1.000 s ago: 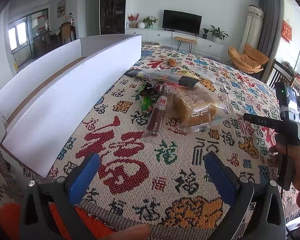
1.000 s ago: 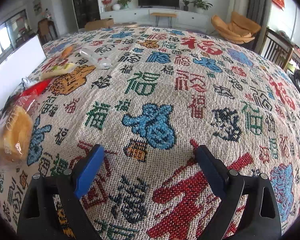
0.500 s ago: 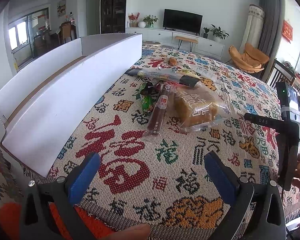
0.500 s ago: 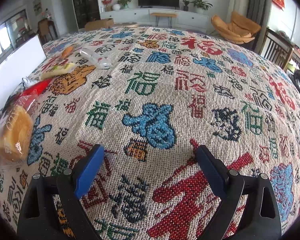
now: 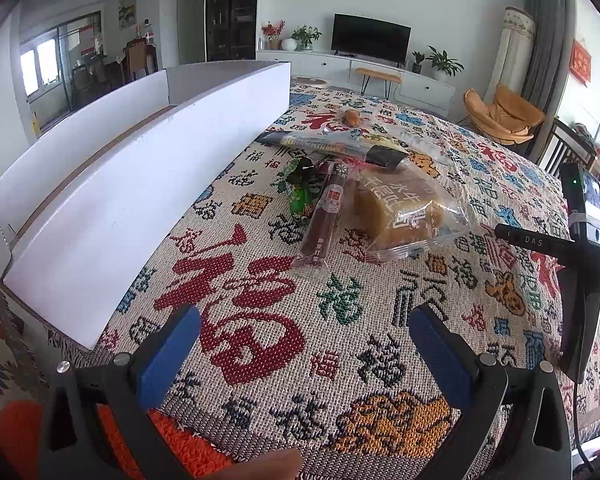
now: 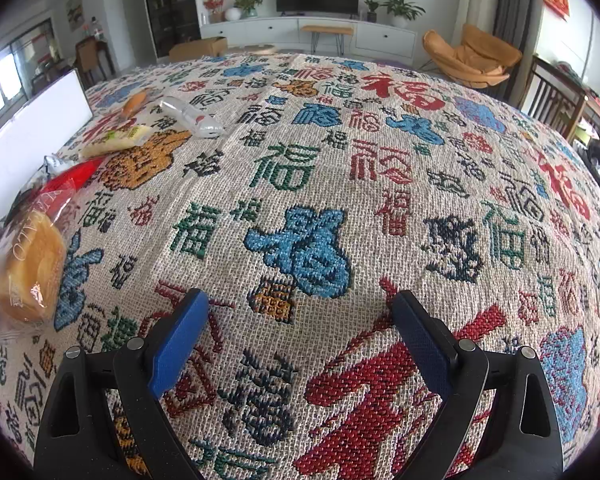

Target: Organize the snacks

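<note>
While both claws hang spread and empty, snacks (image 5: 396,208) lie on a patterned cloth (image 6: 340,184) in a living room.

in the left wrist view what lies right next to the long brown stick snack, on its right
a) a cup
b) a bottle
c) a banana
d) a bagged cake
d: the brown stick snack lies alongside a clear bag holding a yellow cake, which sits just to its right on the patterned cloth.
</note>
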`<state>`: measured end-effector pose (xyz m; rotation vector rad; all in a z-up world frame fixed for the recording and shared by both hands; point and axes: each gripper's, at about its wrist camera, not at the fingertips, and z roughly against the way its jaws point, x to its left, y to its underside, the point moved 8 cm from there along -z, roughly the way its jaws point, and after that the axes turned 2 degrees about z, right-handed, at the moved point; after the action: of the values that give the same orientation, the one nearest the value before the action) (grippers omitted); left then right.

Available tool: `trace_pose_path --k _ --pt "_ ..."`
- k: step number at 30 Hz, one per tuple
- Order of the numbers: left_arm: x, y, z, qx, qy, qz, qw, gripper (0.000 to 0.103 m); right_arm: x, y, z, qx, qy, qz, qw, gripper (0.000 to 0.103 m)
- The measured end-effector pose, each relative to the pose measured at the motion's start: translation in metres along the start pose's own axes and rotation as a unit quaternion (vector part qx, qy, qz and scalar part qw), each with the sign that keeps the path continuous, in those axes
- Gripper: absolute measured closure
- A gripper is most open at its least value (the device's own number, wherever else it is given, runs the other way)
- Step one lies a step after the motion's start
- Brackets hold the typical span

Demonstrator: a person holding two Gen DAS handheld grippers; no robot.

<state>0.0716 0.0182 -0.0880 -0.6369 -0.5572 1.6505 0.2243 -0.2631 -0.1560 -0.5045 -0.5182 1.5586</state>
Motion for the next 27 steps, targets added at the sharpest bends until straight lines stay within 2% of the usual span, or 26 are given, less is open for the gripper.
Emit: trace_pose_path --k 9,27 --pt "0.0026 0.0007 -0.0027 0.01 0.01 0.009 0.9999 0.0 -0.0003 0.0 -0.0004 0.0 0.0 0.0 1.0 0.008" --pt "0.0017 -0.0005 0.001 0.004 0.016 0.009 0.9998 0.0 -0.0003 0.0 -0.0004 0.0 0.0 0.0 1.0 0.008"
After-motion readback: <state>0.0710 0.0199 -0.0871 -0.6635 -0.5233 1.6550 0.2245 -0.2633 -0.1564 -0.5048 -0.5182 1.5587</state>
